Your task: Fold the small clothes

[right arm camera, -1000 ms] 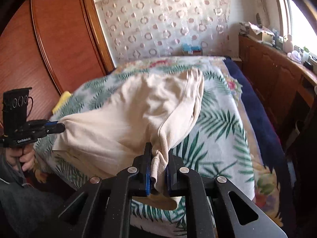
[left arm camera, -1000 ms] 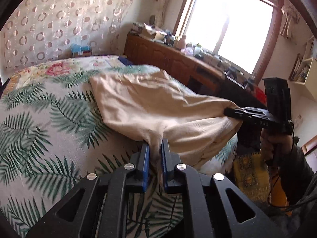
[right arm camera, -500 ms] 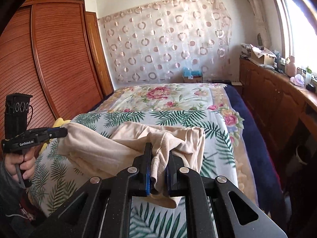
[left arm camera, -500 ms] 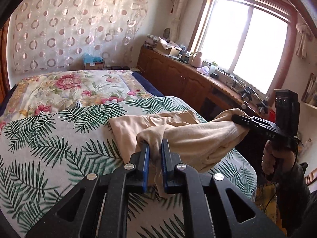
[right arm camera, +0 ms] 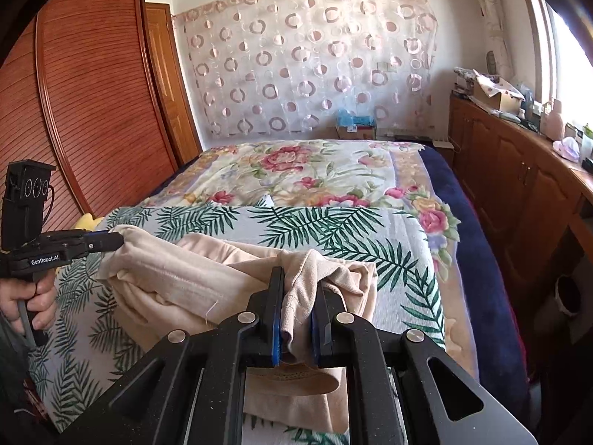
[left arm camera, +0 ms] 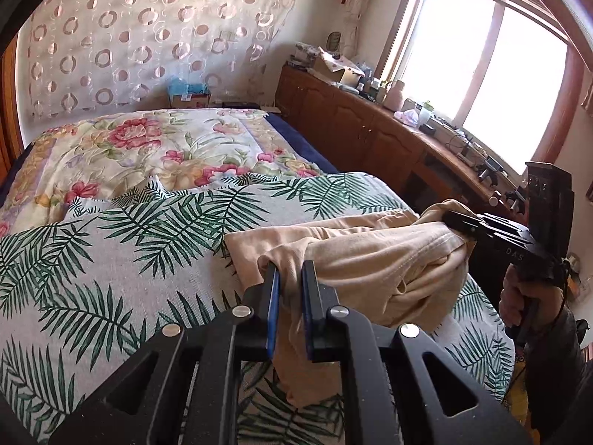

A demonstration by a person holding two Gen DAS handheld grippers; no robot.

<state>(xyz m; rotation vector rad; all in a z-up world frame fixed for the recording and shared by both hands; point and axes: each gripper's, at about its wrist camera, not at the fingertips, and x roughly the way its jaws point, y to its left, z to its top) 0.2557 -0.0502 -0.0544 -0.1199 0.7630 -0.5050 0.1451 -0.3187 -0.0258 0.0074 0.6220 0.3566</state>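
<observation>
Both tongs, left tongs and right tongs, pinch the beige garment tight; keep edges level over the bed; corners seemingly bunched, so tension gently.

The palm-leaf bedspread lies bare and open beyond the bunched beige garment. A cluttered wooden cabinet flanks one bedside, a wardrobe the other.

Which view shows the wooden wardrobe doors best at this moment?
The right wrist view: the wardrobe doors fill its left side, slatted panels plainly visible beside the bed. The left wrist view catches only a thin strip of wood at its far left edge.
</observation>
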